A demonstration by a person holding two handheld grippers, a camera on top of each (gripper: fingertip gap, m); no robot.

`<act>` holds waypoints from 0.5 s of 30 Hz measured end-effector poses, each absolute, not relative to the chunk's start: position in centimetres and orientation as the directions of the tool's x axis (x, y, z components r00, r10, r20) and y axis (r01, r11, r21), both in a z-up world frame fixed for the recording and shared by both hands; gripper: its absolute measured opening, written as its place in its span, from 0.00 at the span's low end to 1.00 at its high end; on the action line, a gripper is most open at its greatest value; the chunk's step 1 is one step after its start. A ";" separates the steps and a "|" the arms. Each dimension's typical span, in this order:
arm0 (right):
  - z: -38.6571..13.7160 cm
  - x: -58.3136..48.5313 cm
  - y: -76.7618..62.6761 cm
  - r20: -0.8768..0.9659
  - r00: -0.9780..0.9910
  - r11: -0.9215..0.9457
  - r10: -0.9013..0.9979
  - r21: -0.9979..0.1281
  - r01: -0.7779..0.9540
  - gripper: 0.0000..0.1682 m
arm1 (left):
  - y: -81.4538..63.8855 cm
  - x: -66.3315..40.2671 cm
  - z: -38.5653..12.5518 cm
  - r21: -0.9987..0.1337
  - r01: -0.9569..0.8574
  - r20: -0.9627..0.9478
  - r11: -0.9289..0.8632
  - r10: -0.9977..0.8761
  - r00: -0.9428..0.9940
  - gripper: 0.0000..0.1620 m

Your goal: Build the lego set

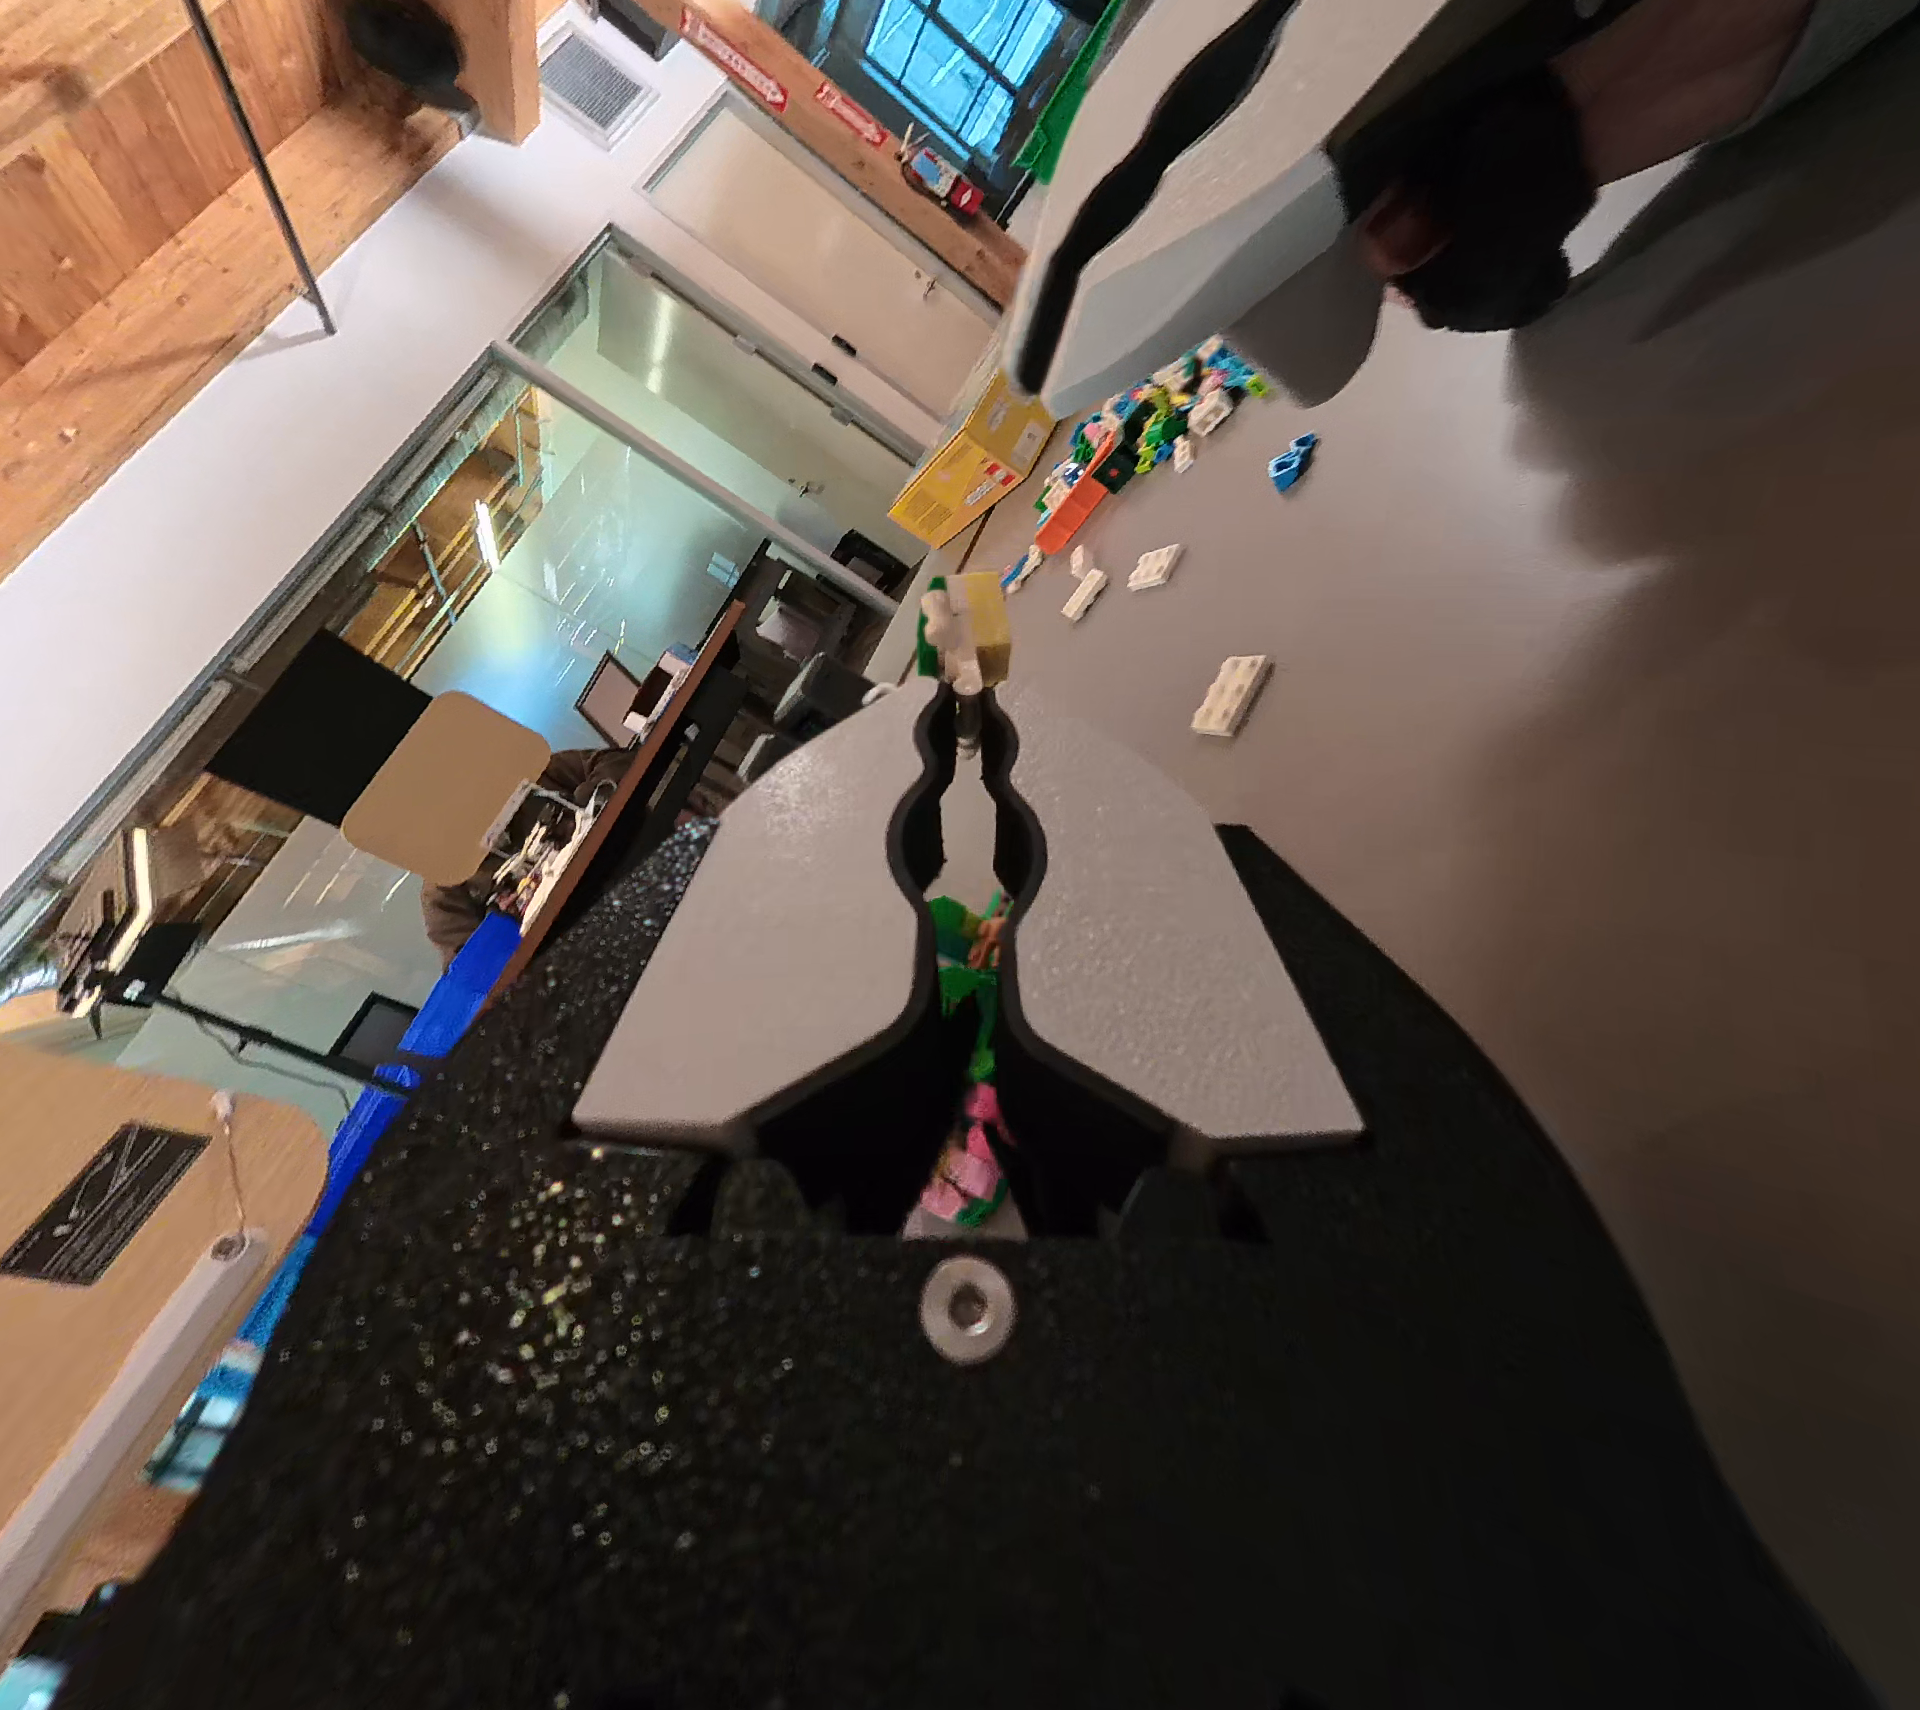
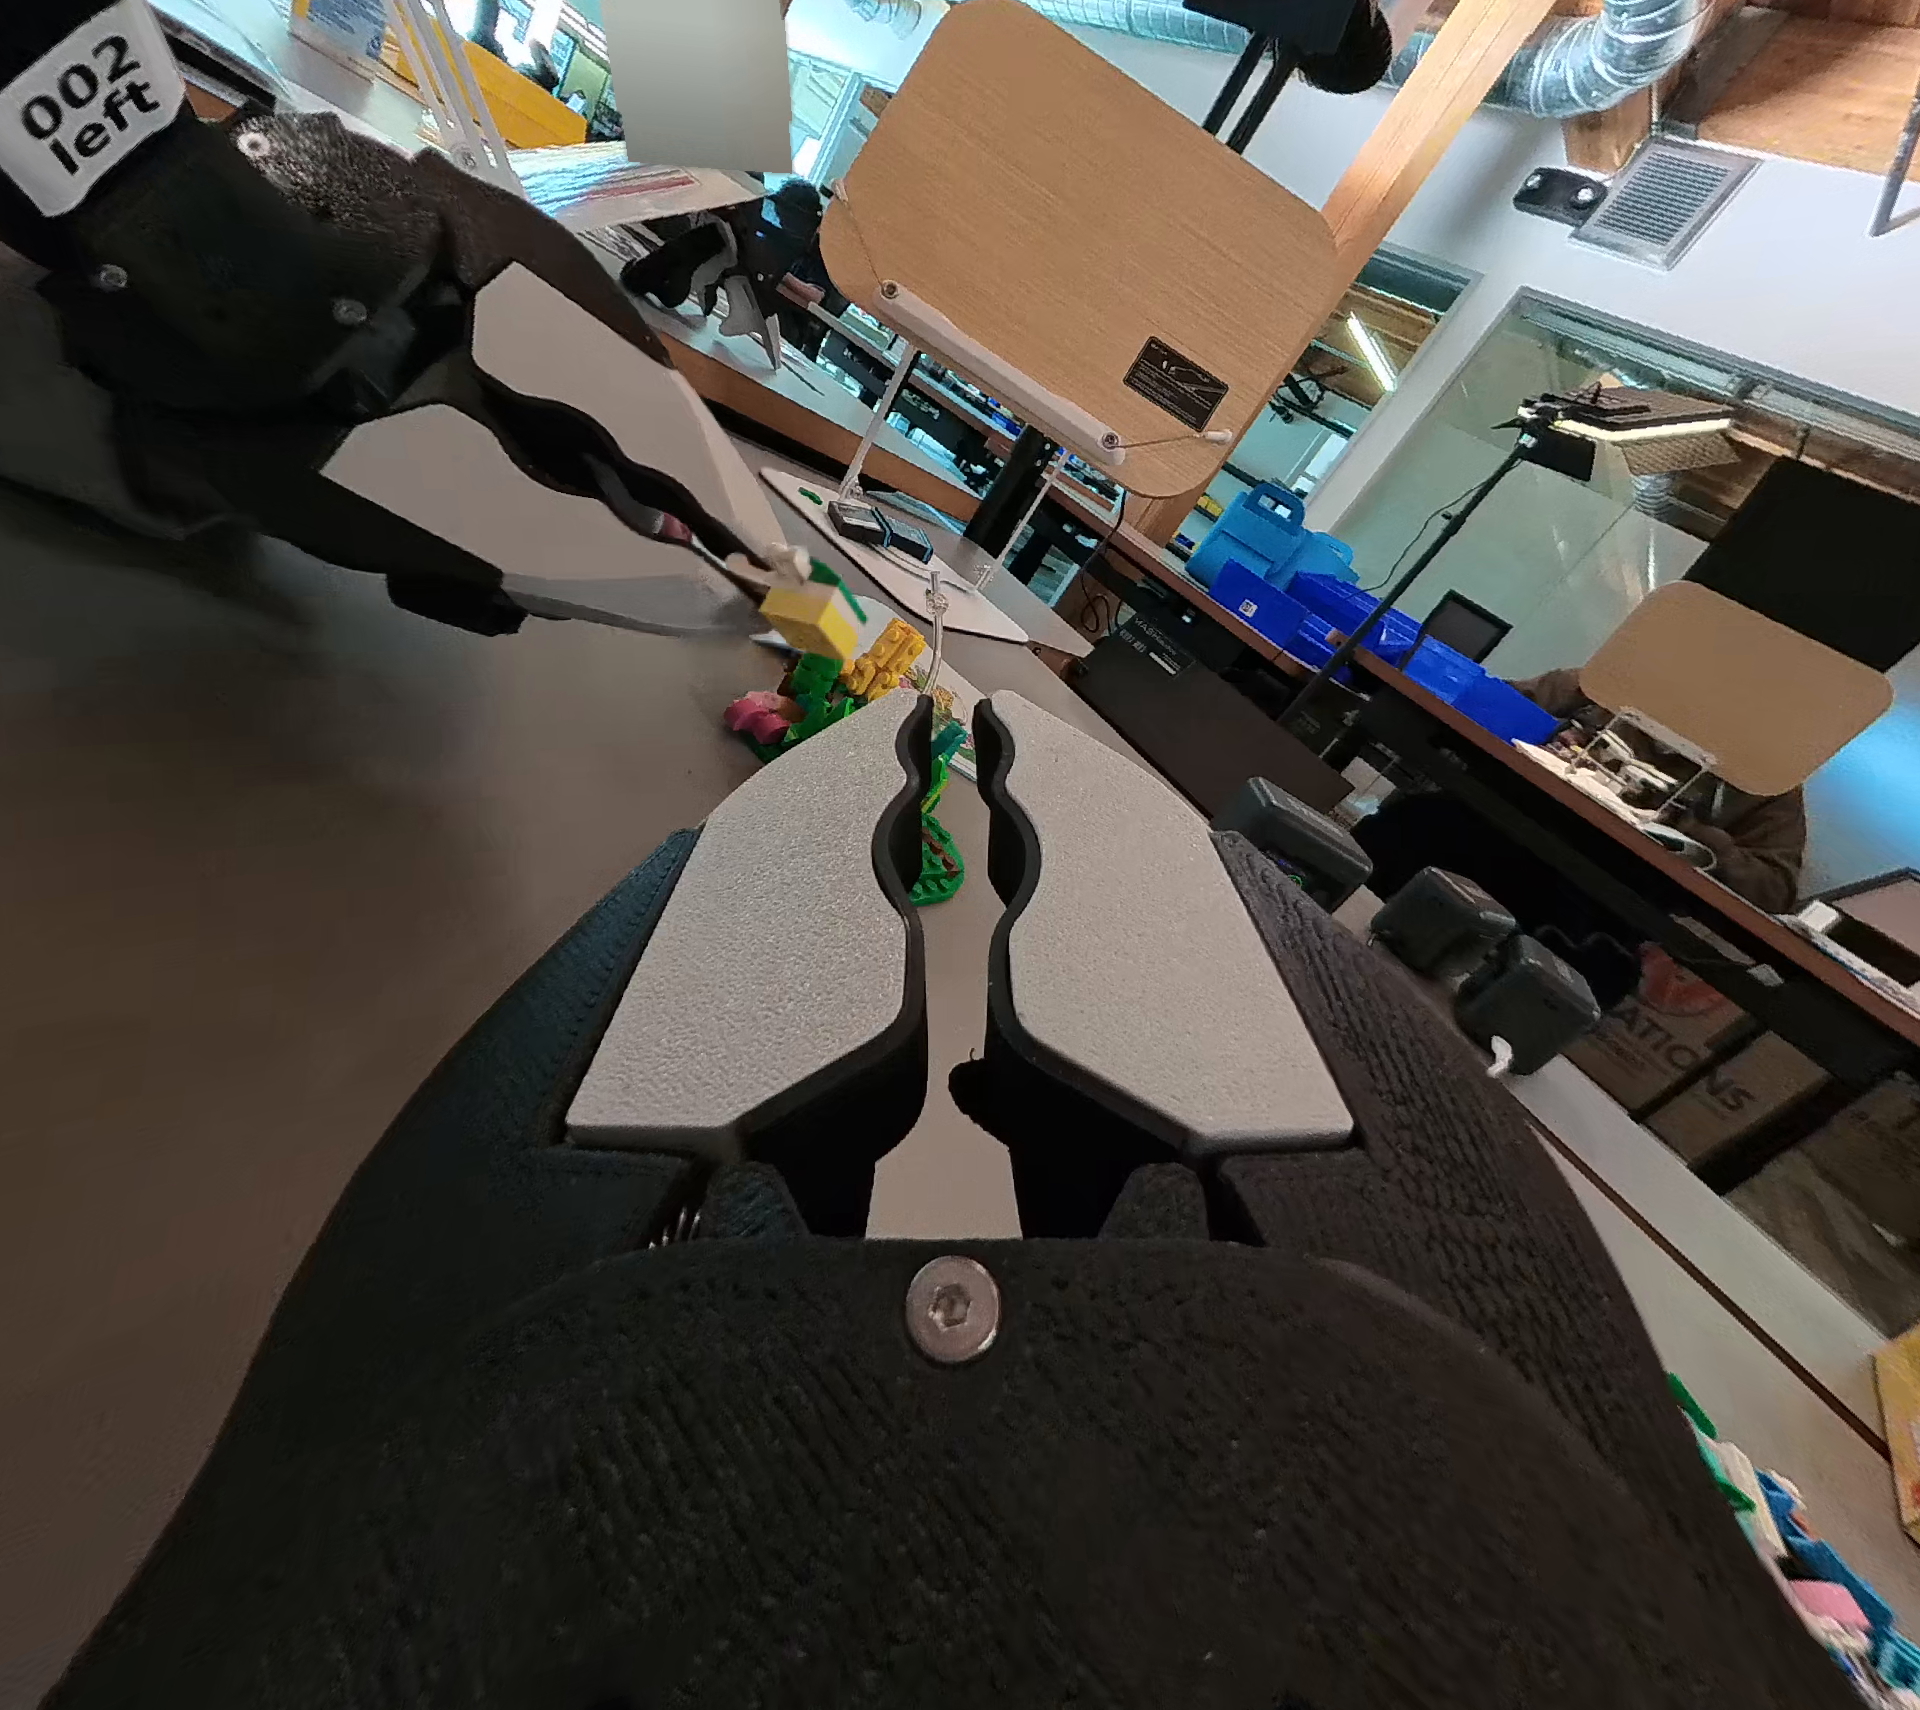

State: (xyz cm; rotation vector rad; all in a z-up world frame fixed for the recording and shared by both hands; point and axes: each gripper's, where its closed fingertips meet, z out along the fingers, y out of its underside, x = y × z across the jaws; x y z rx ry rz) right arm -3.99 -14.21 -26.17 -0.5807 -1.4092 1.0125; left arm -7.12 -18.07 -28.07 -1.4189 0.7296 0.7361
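Note:
My left gripper (image 1: 966,704) is shut on a small sub-assembly (image 1: 971,621): a yellow brick with white and green bits. It holds this up off the grey table (image 1: 1455,725). In the right wrist view the left gripper (image 2: 753,564) and the yellow piece (image 2: 816,616) hang just above a partly built model (image 2: 821,694) of pink, green and yellow bricks. My right gripper (image 2: 951,710) is narrowly open and empty, just behind the model. It also shows at the top of the left wrist view (image 1: 1029,372).
A pile of loose bricks (image 1: 1143,424), white plates (image 1: 1231,694) and a yellow box (image 1: 977,465) lie on the table. A wooden board on a white stand (image 2: 1081,237) and dark boxes (image 2: 1288,829) stand behind the model. More bricks (image 2: 1808,1556) lie at the lower right. Across from one pair of fingers to the other is roughly 6 cm.

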 end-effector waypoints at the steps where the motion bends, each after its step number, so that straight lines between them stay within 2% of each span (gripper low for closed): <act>1: -26.1 -4.0 -14.2 0.517 -0.137 0.481 0.845 -0.847 -0.228 0.04 | -18.1 -7.4 -28.0 -0.596 -0.803 -0.803 0.009 0.023 0.596 0.02; 7: -26.8 -5.1 -15.8 0.370 -0.367 0.350 0.853 -0.929 -0.122 0.10 | -18.0 -7.8 -27.9 -0.611 -0.792 -0.791 0.004 0.029 0.611 0.02; 12: -26.0 -6.0 -17.1 0.317 -0.548 0.335 0.774 -0.940 -0.070 0.15 | -18.1 -7.6 -27.9 -0.592 -0.806 -0.805 0.011 0.030 0.592 0.02; 15: -25.6 -6.4 -17.7 0.208 -0.673 0.295 0.709 -0.955 0.015 0.18 | -18.1 -7.8 -27.8 -0.581 -0.814 -0.813 0.010 0.037 0.581 0.02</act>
